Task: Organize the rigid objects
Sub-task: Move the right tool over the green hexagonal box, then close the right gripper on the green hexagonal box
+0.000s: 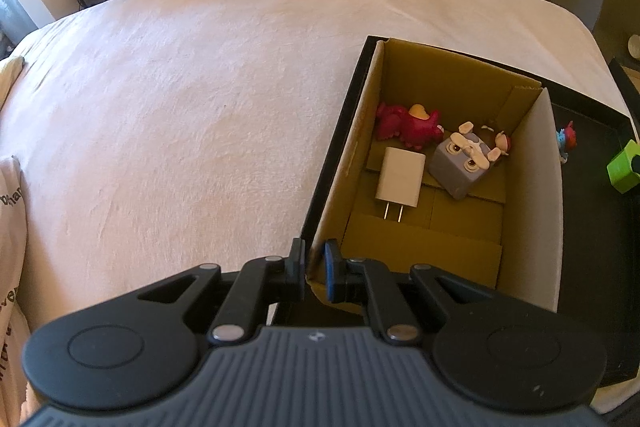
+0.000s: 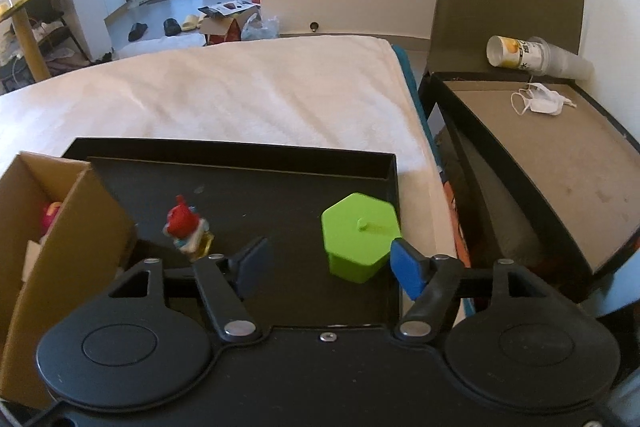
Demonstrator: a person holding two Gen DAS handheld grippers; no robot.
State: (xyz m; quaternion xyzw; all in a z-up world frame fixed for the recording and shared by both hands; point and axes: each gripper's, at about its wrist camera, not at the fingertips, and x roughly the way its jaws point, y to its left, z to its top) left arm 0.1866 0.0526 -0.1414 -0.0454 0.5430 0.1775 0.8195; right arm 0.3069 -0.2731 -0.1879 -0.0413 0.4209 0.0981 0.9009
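A brown cardboard box (image 1: 536, 163) stands in a black tray (image 2: 240, 151) on the white bed. In the box lie a white charger plug (image 1: 400, 177), a red dragon toy (image 1: 408, 125) and a grey cube figure (image 1: 466, 163). My left gripper (image 1: 314, 267) is shut on the box's near left wall. On the tray floor stand a green hexagonal lidded box (image 2: 360, 235) and a small red-haired figure (image 2: 186, 229). My right gripper (image 2: 332, 265) is open and empty, just in front of the green box, its right pad (image 2: 408, 267) beside it.
The white bed (image 1: 180, 107) stretches left and behind the tray. Right of the bed is an open black box (image 2: 540, 155) holding a face mask (image 2: 540, 103) and a tipped cup (image 2: 520, 55). Slippers and a carton lie on the floor beyond.
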